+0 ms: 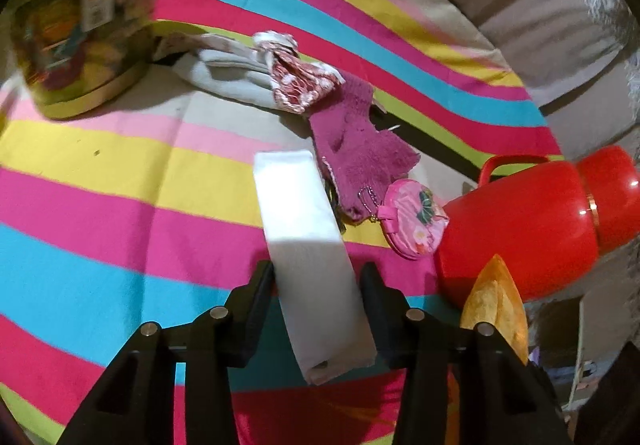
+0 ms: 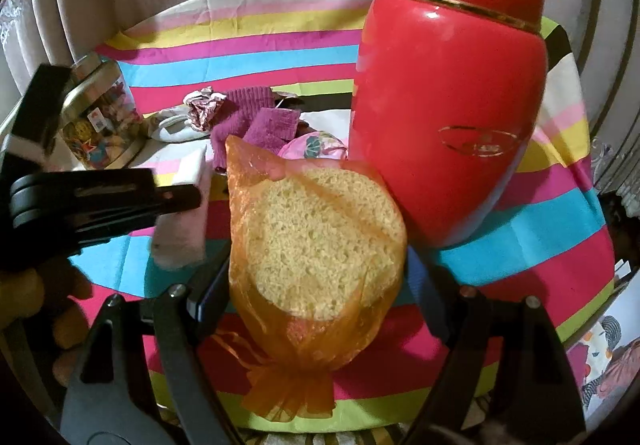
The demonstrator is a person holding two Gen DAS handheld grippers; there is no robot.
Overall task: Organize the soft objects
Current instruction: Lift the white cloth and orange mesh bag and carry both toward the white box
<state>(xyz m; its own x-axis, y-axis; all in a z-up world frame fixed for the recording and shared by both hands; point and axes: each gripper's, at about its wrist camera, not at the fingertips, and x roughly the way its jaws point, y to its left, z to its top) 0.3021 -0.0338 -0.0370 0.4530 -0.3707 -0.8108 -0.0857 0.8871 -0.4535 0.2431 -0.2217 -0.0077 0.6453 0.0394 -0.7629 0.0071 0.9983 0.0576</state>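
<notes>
red flask (image 2: pixel 452 93), printed tin (image 1: pixel 80 29), striped cloth (image 1: pixel 120 205)

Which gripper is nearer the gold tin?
Left. The left gripper, around a white foam block, sits closer to the gold tin; the right gripper holds the netted sponge by the red flask.

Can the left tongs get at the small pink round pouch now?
Probably not yet: the left tongs are full with a white folded cloth. The pink pouch itself lies uncovered beside the red flask.

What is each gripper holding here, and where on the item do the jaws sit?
Left gripper: the white folded cloth, clamped across its width near the middle. Right gripper: the yellow sponge in orange mesh, gripped at its sides.
</notes>
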